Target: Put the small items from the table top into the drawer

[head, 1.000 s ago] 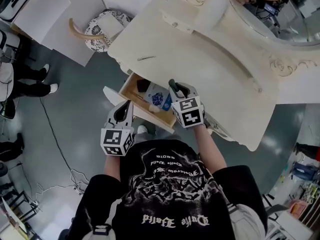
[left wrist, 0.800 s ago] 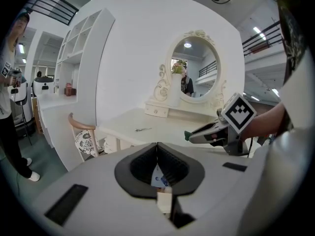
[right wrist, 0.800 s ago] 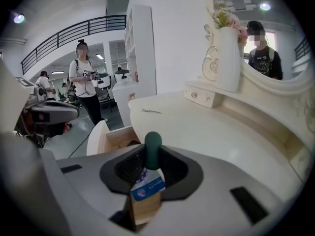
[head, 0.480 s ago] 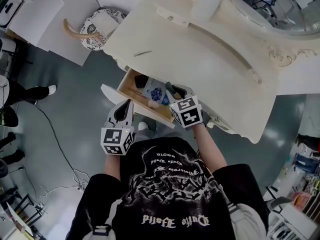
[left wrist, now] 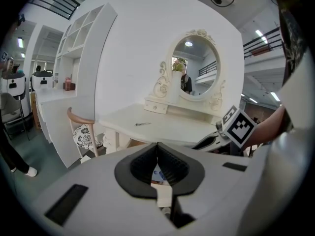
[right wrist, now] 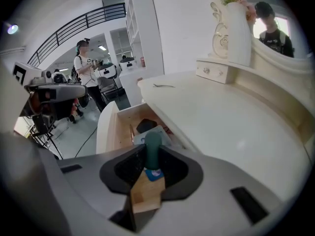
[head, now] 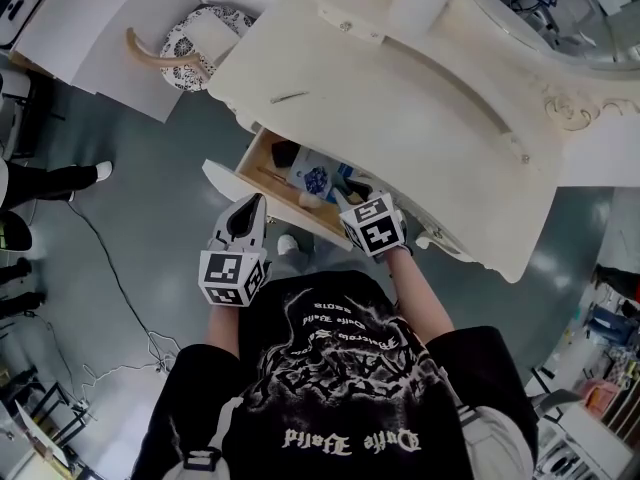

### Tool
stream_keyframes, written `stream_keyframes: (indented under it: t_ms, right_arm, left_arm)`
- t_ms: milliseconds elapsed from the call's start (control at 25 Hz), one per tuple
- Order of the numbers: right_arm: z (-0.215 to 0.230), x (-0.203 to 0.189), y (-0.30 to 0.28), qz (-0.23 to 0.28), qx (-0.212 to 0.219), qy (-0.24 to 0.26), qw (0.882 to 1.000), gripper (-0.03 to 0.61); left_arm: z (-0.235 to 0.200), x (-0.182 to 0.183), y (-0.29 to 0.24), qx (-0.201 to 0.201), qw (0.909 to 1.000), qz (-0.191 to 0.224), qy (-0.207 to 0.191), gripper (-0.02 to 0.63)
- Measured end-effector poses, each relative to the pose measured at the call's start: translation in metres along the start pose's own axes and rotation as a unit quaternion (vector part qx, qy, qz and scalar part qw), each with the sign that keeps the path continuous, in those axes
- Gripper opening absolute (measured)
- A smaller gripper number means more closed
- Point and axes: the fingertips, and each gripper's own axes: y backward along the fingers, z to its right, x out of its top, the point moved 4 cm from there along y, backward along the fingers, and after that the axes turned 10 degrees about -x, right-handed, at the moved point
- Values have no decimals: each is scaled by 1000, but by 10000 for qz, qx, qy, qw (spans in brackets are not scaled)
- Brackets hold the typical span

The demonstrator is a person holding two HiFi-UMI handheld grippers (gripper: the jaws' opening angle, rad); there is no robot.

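The cream dressing table (head: 430, 128) has its drawer (head: 225, 182) pulled out below the front edge. My right gripper (head: 352, 186) hangs over the drawer's near end, shut on a dark green rounded stick (right wrist: 152, 137) that stands up between the pads. Inside the drawer lie a black item (right wrist: 146, 126) and a blue-and-white packet (head: 315, 180). A thin metal piece (head: 288, 97) rests on the table top near the left edge. My left gripper (head: 251, 210) hovers in front of the drawer, shut (left wrist: 157, 146) with nothing in it.
A chair with a patterned cushion (head: 205, 46) stands left of the table. An oval mirror (left wrist: 194, 75) and a small drawer box (head: 345, 28) sit at the table's back. A cable (head: 120, 288) trails over the grey floor, where a person (right wrist: 86, 70) stands.
My right gripper has come down and forward over the open drawer, still holding the green stick. The left gripper has stayed put.
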Motion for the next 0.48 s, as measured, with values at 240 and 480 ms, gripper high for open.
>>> stream_keyframes:
  t_ms: [240,480]
  right_arm:
    - [-3,-12,-9,-235,30,49,9997,95]
    - [-11,-21,-11,-498,141,481,9975,95]
  left_arm:
    - [1,-5,-2,-35,10000,-51,29,15]
    - [0,-7,-2,-45,10000,-82,21,15]
